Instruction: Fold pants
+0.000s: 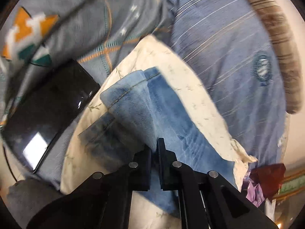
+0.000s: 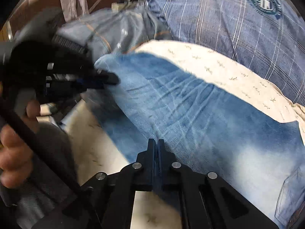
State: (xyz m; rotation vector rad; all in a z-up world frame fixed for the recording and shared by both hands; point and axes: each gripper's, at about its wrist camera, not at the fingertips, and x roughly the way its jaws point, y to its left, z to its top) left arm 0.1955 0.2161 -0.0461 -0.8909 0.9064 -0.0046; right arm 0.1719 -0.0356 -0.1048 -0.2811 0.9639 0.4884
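Both grippers matte black plastic: left gripper (image 1: 155, 145), right gripper (image 2: 156, 145). Flat slab fingers, angled linkage arms w/ slotted cutouts, four round silver pins (image 2: 176, 165) per unit. Left unit seen from right cam: black body, blue bits, grey handle (image 2: 23, 99). Hand (image 2: 13, 150) bare, no sleeve visible.

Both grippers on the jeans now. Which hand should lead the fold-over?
Left, probably. The left gripper is shut on the faded blue denim jeans near the hem end, the free end to carry over. The right gripper pinches mid-leg, nearer the pocket.
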